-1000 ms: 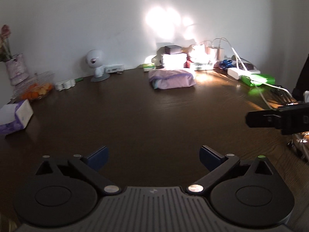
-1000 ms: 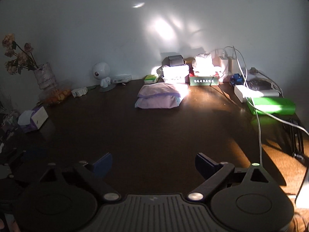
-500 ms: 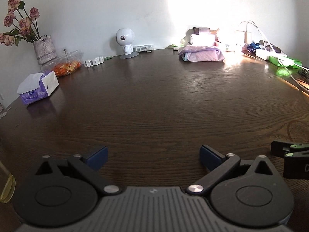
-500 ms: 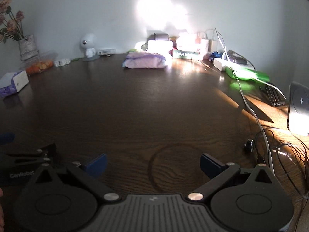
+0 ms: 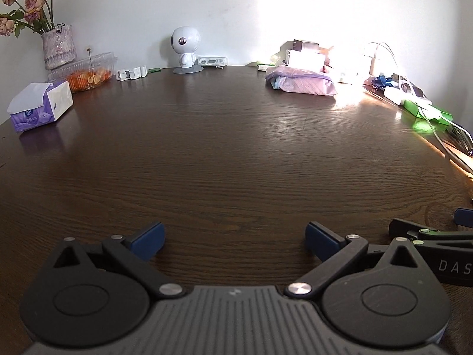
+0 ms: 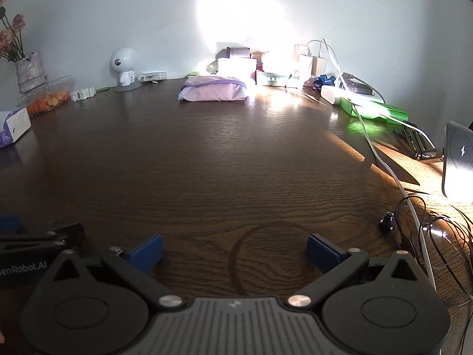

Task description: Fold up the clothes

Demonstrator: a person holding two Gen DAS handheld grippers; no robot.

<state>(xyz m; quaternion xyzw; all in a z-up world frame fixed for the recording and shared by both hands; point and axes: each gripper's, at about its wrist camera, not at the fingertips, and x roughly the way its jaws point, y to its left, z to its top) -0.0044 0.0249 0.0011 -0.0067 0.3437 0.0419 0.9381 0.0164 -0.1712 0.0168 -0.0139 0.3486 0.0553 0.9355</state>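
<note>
A folded pink and lilac garment (image 5: pixel 301 82) lies at the far side of the dark wooden table (image 5: pixel 230 153), near the wall; it also shows in the right wrist view (image 6: pixel 214 89). My left gripper (image 5: pixel 233 239) is open and empty, low over the near part of the table. My right gripper (image 6: pixel 235 251) is open and empty, also low over the near table. Each gripper shows at the edge of the other's view: the right one (image 5: pixel 434 236) at the far right, the left one (image 6: pixel 35 236) at the far left. Both are far from the garment.
Along the back edge stand a vase of dried roses (image 5: pixel 57 46), a tissue box (image 5: pixel 40 106), a clear fruit container (image 5: pixel 85 72), a white robot figure (image 5: pixel 185 50) and boxes. Cables (image 6: pixel 384 153), a green box (image 6: pixel 375 109) and a charger stand (image 6: pixel 458 159) crowd the right side.
Both grippers have dropped lower and pulled back toward the near table edge, level with the tabletop. The garment has not moved. Both stay open.
</note>
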